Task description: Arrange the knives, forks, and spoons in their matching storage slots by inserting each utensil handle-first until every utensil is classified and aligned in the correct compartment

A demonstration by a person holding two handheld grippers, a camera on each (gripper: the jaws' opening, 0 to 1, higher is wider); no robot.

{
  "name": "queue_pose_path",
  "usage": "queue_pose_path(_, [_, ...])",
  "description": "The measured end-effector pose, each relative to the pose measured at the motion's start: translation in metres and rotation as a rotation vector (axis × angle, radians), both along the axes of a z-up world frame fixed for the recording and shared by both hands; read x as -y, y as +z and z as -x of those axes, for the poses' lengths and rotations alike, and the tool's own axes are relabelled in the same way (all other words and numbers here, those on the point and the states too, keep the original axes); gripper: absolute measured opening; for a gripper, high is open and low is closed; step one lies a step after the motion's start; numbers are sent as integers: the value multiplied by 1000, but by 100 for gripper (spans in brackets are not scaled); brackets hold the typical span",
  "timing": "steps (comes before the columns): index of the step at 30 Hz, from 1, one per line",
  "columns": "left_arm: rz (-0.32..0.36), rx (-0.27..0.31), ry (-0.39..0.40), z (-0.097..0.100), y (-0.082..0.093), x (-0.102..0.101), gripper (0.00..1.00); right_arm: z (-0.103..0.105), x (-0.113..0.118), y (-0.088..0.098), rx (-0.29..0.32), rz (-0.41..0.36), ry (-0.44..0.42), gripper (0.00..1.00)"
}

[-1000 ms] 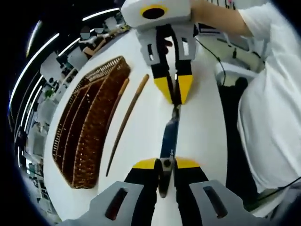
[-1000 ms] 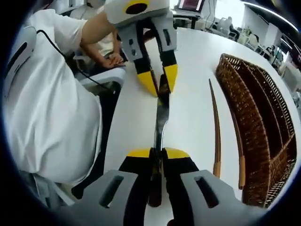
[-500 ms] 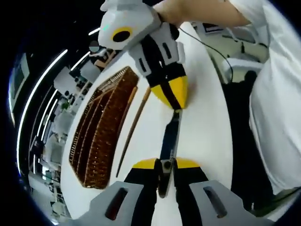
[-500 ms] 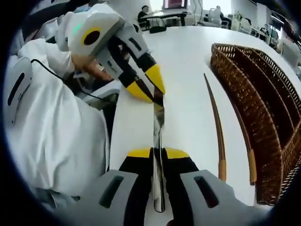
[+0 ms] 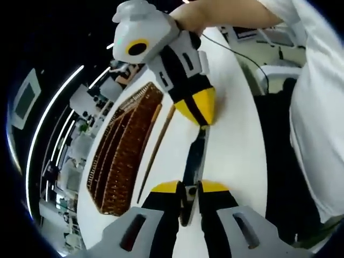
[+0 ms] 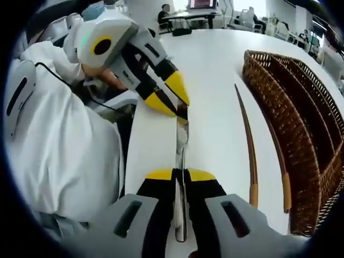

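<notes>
A metal knife (image 5: 194, 156) hangs over the white table (image 5: 232, 134) with a gripper on each end. In the left gripper view my left gripper (image 5: 187, 187) is shut on its near end, and my right gripper (image 5: 201, 117) reaches down from above, shut on the far end. In the right gripper view the knife (image 6: 181, 141) runs from my right gripper (image 6: 181, 174) up to my left gripper (image 6: 180, 108). A brown wicker tray (image 6: 293, 113) with long slots lies to the right. Two long wooden-handled utensils (image 6: 248, 140) (image 6: 278, 161) lie flat beside the wicker tray (image 5: 121, 148).
A person in a white shirt (image 6: 59, 156) stands at the table's edge, a cable across the chest. A chair (image 5: 274, 80) sits by that edge. Desks and monitors fill the room behind the table (image 6: 215, 64).
Both grippers keep hold of the knife. The hands have twisted, so each view now sees the other gripper more from its side. The wicker tray and wooden utensils have not moved.
</notes>
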State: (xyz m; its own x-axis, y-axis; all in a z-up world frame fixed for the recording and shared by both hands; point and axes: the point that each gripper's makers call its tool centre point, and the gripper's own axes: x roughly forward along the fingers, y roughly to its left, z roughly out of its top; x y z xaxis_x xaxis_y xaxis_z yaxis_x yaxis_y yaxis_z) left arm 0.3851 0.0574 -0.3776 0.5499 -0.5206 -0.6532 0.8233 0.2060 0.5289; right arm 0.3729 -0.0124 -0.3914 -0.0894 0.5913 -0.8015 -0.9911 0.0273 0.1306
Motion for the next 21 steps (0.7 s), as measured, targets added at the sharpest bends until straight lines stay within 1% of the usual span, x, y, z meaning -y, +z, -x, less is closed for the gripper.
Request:
queue_pose_path(4, [6, 5, 1, 0, 0, 1, 12, 1, 0, -1, 13, 3, 3, 7])
queue_pose_path(8, [9, 8, 4, -1, 1, 0, 15, 1, 0, -2, 19, 2, 2, 7])
queue_pose_path(10, [18, -17, 5, 0, 2, -1, 16, 3, 1, -2, 31, 3, 9, 7])
queue_pose_path(11, [47, -53, -1, 3, 2, 2, 16, 2, 0, -2, 39, -1, 14, 7])
queue_pose_path(13, [90, -86, 3, 4, 5, 4, 16, 3, 0, -4, 42, 7, 12, 7])
queue_pose_path(16, [95, -101, 13, 0, 7, 0, 16, 3, 0, -3, 60, 8, 20, 7])
queue_pose_path(18, [100, -123, 21, -2, 6, -1, 16, 2, 0, -3, 72, 9, 24, 7])
queue_pose_path(19, [106, -150, 21, -1, 4, -1, 16, 2, -1, -3, 83, 7, 34, 7])
queue_pose_path(21, [114, -180, 24, 0, 2, -1, 16, 3, -2, -3, 86, 9, 36, 7])
